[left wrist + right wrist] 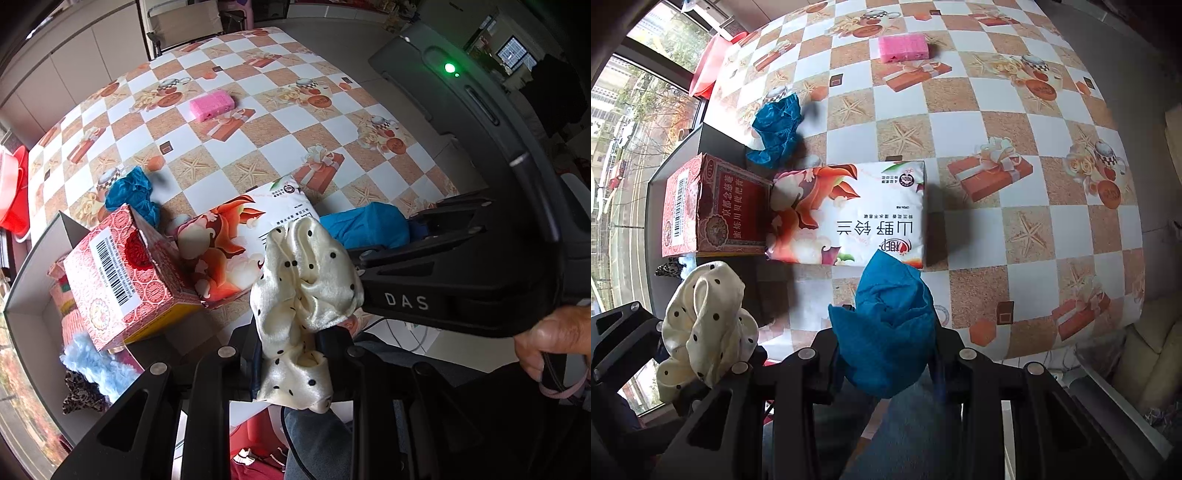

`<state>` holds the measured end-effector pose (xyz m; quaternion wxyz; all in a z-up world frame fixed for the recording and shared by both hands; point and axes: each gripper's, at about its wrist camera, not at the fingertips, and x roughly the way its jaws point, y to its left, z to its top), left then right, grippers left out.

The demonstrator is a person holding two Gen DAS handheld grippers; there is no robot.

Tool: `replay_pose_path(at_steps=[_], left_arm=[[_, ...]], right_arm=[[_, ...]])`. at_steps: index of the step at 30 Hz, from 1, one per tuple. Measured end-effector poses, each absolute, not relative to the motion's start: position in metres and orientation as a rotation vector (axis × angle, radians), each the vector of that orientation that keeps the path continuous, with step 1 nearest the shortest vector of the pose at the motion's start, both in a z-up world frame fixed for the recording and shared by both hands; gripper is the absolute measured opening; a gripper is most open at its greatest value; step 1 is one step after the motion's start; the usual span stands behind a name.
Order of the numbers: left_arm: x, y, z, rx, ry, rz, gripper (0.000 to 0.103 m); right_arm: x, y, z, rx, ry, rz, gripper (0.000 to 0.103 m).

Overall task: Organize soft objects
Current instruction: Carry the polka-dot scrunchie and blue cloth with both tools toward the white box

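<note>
Satin-soft dotted scrunchie (303, 291) is pinched by the closed left gripper (295, 354), blue cloth (886, 332) by the nearly closed right gripper (886, 354); both judged light, limp, best bunched mid-fold.

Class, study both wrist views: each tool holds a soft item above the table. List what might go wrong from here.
1. The cream dotted scrunchie bulges loosely beyond the left tool; it may slip out.
2. The blue cloth droops from the right tool and may snag the tissue pack.
3. The red carton leans on the box's edge; a bump might topple it.
</note>
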<state>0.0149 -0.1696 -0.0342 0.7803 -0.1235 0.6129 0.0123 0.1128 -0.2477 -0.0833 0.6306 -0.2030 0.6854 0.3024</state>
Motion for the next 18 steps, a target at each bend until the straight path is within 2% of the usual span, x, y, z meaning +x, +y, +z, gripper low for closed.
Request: replay_pose_path(at_steps=[18], left_arm=[[-0.012, -0.123, -0.016, -0.345, 1.206, 0.208, 0.026]], right_arm=[[0.104, -0.211, -0.063, -0.557, 1.477, 0.743, 0.037]])
